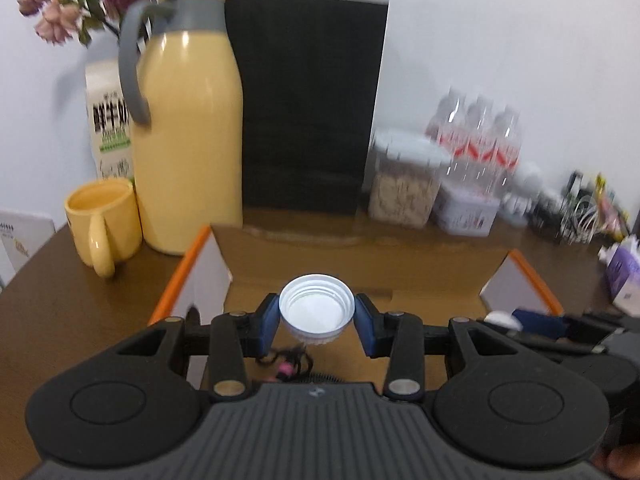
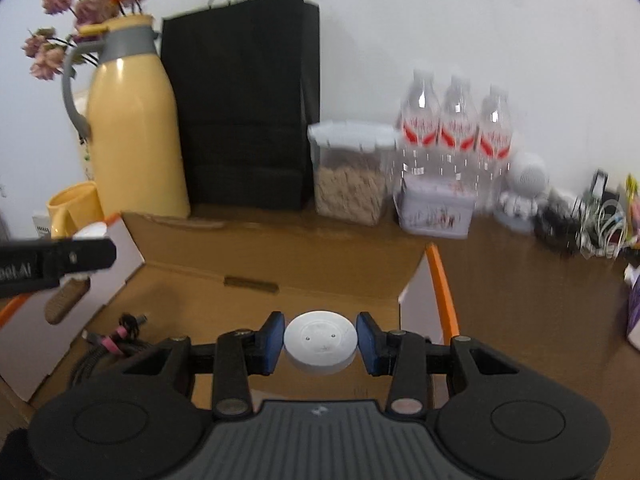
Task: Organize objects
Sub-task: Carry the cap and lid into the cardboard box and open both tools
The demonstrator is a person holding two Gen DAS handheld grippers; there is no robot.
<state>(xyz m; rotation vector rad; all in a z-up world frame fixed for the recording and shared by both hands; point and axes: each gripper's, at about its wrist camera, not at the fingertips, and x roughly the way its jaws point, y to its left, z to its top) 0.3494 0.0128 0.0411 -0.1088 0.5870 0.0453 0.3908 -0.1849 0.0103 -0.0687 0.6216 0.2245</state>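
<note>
Above the open cardboard box (image 2: 280,256), two handheld grippers each carry a small white piece: the left gripper (image 1: 317,316) is clamped on a threaded white cap (image 1: 317,312), hollow side up, while the right gripper (image 2: 320,340) pinches a flat white disc (image 2: 320,340) by its rim, both sets of blue pads closed narrowly on their loads. Both pieces hang over the box's interior, not yet set down. On the box floor, towards its left side, lies a bundled black cable (image 2: 116,340) with a pink tie. To do the drop well, each piece likely should be lowered close to a bare patch of the floor, clear of the cable, before the pads part, since a light round part could roll or bounce. Left of the box stand a yellow mug (image 1: 102,224) and a tall yellow thermos jug (image 1: 188,128); behind the box a black paper bag (image 1: 308,100) leans against the wall. To the right behind the box sit a clear container of grain (image 2: 350,172), a small printed tin (image 2: 436,208) and three water bottles (image 2: 456,128).
</note>
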